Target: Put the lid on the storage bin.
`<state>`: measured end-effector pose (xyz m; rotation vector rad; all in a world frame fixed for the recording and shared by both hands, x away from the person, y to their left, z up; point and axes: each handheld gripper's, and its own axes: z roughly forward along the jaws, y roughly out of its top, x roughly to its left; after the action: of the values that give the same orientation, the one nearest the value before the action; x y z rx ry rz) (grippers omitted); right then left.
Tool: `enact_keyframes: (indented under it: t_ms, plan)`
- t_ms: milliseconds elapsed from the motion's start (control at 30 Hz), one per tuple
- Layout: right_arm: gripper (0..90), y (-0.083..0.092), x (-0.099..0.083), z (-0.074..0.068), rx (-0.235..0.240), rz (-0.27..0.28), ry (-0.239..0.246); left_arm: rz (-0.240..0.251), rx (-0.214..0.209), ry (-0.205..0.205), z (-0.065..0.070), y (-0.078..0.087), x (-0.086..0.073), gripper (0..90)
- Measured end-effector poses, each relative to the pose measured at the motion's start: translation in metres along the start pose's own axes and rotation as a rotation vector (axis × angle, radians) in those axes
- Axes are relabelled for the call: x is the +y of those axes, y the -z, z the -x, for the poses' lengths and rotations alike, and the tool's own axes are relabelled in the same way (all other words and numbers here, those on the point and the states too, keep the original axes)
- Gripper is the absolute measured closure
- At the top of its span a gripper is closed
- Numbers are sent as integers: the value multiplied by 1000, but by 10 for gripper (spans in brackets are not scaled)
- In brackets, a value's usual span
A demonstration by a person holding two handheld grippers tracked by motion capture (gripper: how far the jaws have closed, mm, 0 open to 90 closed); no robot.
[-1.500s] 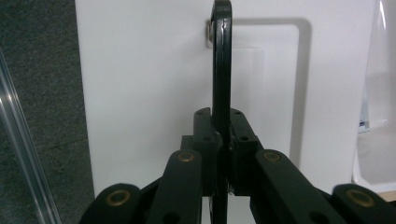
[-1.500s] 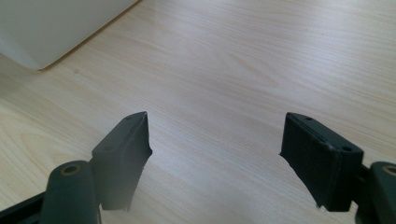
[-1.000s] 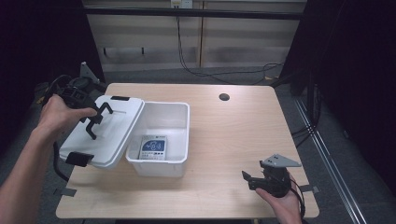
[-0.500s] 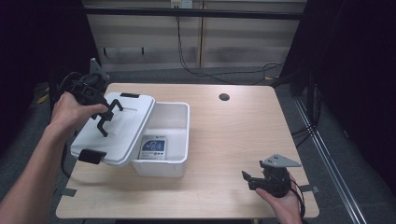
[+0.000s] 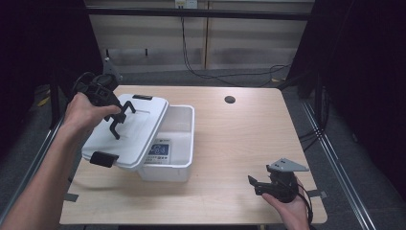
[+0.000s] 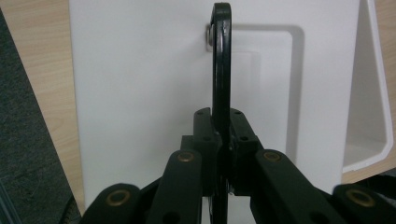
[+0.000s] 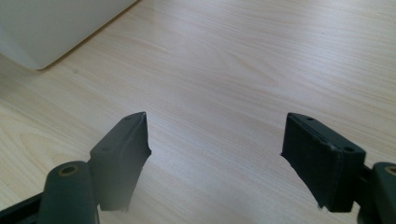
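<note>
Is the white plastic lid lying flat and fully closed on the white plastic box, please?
No, the white plastic lid rests tilted across the white plastic box, leaving it partly open.

White lid, black handle

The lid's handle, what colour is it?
Black handle on a white lid; the left gripper view shows it best.

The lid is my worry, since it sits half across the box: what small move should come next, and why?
Probably carry the lid a little further over the box and square it up. The left gripper is shut on its black handle, the lid is tilted, and the box's right part remains uncovered.
</note>
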<state>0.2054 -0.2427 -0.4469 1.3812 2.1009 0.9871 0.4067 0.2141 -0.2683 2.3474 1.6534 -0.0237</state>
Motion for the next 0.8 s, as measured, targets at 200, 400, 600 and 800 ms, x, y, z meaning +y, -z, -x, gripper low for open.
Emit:
enact_keyframes:
  t_ms: [200, 400, 600, 800]
  plan:
    - [180, 0, 0, 0, 3, 3, -5, -3, -5, 8, 6, -1, 4, 847]
    - [164, 0, 0, 1, 3, 1, 5, -18, -7, 29, 15, -7, 7, 847]
    - [162, 0, 1, 0, 4, -1, 3, -24, 12, 53, 26, -14, 12, 847]
    - [153, -1, 0, 0, 1, -9, 6, -20, 27, 73, 34, -17, 15, 847]
